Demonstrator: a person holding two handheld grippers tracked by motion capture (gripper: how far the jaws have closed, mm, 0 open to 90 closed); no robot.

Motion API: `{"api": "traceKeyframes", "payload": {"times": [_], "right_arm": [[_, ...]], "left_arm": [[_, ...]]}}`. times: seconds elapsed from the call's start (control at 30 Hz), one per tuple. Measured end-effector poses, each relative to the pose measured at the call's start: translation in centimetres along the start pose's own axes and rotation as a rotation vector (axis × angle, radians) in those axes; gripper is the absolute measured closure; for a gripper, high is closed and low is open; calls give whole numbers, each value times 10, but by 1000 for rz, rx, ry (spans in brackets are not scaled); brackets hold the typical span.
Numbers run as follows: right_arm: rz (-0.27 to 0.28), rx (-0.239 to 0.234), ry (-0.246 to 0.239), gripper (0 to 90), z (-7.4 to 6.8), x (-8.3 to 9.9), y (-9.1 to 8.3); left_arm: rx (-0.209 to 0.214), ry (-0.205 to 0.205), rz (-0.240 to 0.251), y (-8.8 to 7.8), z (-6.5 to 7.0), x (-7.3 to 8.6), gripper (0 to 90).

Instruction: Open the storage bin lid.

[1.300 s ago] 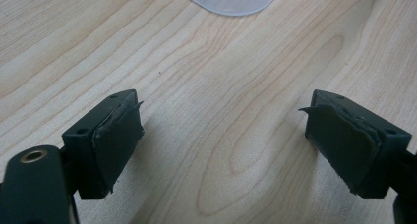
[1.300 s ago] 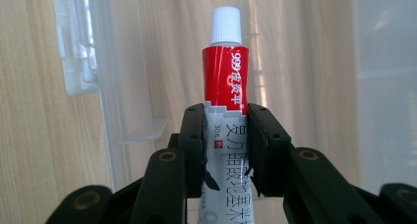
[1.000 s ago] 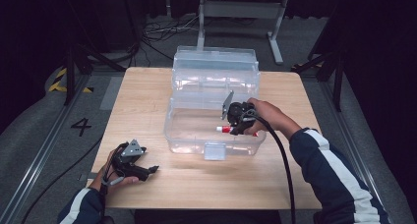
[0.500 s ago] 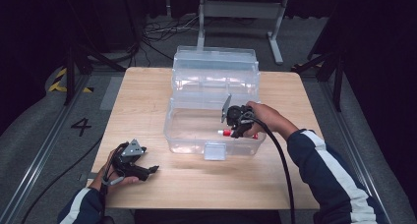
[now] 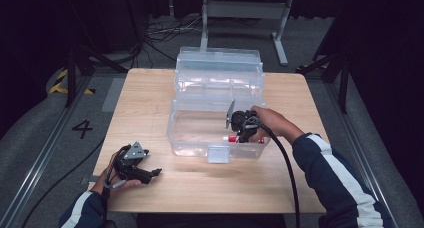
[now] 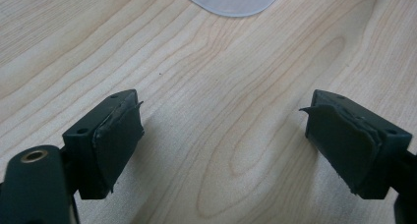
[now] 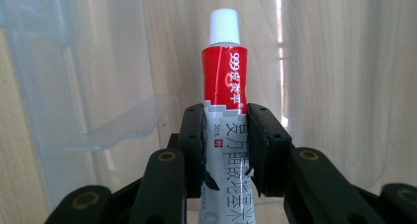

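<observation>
Ointment tube [image 7: 225, 94], red and white with a white cap, sits clamped in my right gripper [image 7: 225, 150] down inside the clear plastic storage box [image 5: 190, 133] (probably for setting down), while my left gripper [image 6: 223, 135] rests wide on the wooden table [image 6: 206, 62].

We observe a red-and-white ointment tube [image 7: 224, 81] with white screw cap closed, printed with Chinese characters, clamped at mid-body, positioned inside the clear plastic storage box [image 5: 200, 133], near its front right wall.
</observation>
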State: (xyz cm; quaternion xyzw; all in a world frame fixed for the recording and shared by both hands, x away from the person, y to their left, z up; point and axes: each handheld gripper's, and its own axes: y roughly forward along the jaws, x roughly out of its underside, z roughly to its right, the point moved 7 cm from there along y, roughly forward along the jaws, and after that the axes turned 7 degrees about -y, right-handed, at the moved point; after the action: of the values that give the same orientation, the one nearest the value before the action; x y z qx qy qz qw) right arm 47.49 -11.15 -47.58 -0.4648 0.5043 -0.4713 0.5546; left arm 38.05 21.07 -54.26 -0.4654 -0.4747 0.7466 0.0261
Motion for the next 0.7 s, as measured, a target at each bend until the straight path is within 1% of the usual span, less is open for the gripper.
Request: {"api": "traceKeyframes", "payload": {"times": [0.07, 0.2, 0.23, 0.3, 0.4, 0.47, 0.5, 0.53, 0.57, 0.6, 0.63, 0.7], "right_arm": [[-1, 0, 7, 692, 0, 0, 0], [10, 5, 3, 666, 0, 0, -2], [11, 5, 14, 664, 0, 1, -3], [14, 9, 9, 664, 1, 2, -3], [31, 22, 22, 647, 2, 4, -7], [50, 42, 31, 625, 2, 6, -12], [91, 48, 40, 625, 3, 7, -17], [144, 39, 66, 622, 2, 7, -21], [176, 48, 78, 611, 2, 9, -25], [176, 48, 78, 611, 2, 9, -25], [229, 92, 105, 603, 2, 15, -32], [286, 102, 114, 592, -1, 20, -37]], "left_arm": [[0, 0, 0, 0, 0, 0, 140], [0, 0, 0, 0, 0, 0, 140], [0, 0, 0, 0, 0, 0, 140], [-1, 0, 0, 0, 0, 0, 140], [-1, 0, 0, 0, 0, 0, 140], [0, 0, 0, 0, 0, 0, 140], [0, 0, 0, 0, 0, 0, 140], [0, 0, 0, 0, 0, 0, 140], [0, 0, 0, 0, 0, 0, 140], [0, 0, 0, 0, 0, 0, 140], [-2, 0, 0, 0, 0, 0, 140], [-2, -1, 1, 0, 0, 0, 140]]}}
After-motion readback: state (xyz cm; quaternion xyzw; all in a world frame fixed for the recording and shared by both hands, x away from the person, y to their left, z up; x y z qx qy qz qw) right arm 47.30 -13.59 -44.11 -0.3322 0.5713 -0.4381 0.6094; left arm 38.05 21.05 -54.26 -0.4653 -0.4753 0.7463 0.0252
